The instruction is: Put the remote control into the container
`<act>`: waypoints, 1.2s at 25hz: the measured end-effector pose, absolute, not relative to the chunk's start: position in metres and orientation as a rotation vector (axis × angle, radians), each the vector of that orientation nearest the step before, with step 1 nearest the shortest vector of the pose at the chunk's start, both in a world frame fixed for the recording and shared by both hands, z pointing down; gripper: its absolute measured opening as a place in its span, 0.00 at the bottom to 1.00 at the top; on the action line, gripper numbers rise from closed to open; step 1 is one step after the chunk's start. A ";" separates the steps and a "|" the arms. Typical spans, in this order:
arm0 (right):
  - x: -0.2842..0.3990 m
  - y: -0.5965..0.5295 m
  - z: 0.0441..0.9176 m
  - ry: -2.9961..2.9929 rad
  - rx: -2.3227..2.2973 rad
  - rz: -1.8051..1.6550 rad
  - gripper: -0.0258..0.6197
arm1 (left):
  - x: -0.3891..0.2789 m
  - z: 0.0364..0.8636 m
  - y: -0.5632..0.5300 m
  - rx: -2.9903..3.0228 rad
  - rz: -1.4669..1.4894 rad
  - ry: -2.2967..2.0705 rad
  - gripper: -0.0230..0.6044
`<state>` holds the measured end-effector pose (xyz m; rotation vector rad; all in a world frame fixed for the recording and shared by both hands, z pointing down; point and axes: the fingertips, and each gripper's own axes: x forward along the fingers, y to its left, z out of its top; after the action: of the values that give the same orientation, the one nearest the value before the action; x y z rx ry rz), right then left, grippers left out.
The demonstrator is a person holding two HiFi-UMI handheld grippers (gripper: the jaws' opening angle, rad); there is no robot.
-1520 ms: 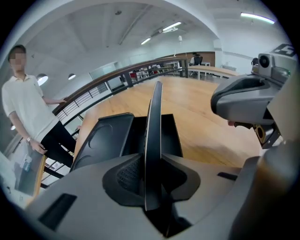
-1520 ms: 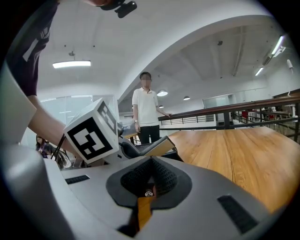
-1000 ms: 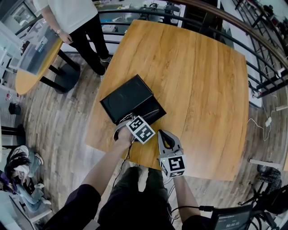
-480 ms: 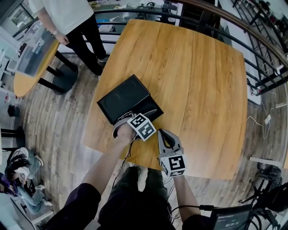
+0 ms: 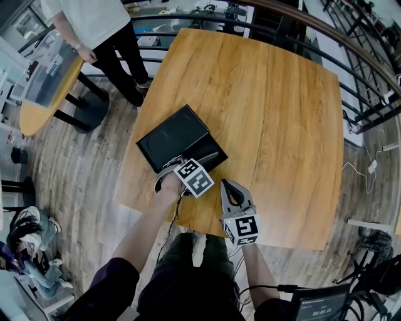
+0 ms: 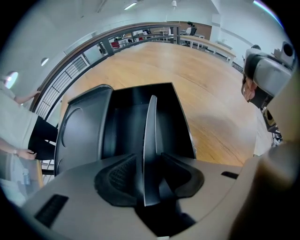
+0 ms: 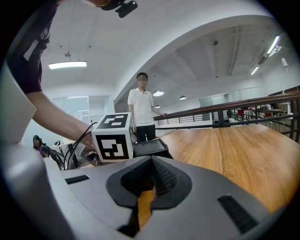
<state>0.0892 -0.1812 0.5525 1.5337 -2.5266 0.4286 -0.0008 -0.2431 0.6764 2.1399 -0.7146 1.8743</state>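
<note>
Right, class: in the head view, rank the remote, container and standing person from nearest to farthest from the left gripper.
1. Remote: between the opening jaws of the left gripper, no longer pinched.
2. Container: just ahead of the jaws, slightly left.
3. Standing person: far off, at the view's top left.

No text, label, brand or number can be read in any view.
</note>
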 end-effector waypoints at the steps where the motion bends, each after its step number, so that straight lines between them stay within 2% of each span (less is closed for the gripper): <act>1: 0.088 -0.181 0.552 -2.528 1.533 0.427 0.06 | -0.002 0.673 -0.244 2.148 1.867 -0.728 0.29; 7: 0.081 -0.185 0.539 -2.549 1.531 0.417 0.06 | -0.003 0.627 -0.246 2.263 1.680 -0.833 0.29; 12: 0.068 -0.185 0.511 -2.604 1.516 0.380 0.06 | 0.017 0.529 -0.233 2.664 0.989 -1.017 0.28; 13: 0.065 -0.185 0.504 -2.617 1.512 0.371 0.06 | 0.016 0.512 -0.228 2.731 0.876 -1.069 0.24; 15: 0.057 -0.185 0.490 -2.642 1.505 0.348 0.06 | 0.010 0.489 -0.216 2.813 0.718 -1.161 0.10; 17: 0.050 -0.185 0.478 -2.663 1.498 0.332 0.06 | 0.004 0.472 -0.205 2.847 0.601 -1.201 0.05; 24: 0.020 -0.171 0.430 -2.719 1.473 0.288 0.06 | -0.014 0.398 -0.178 2.916 0.223 -1.299 0.05; 30: -0.005 -0.151 0.367 -2.774 1.480 0.163 0.06 | -0.032 0.338 -0.154 2.985 0.067 -1.346 0.05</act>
<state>-0.0052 -0.1514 0.3668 1.4804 -2.7739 0.1629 -0.0318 -0.1539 0.3384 2.9854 -1.3461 0.0666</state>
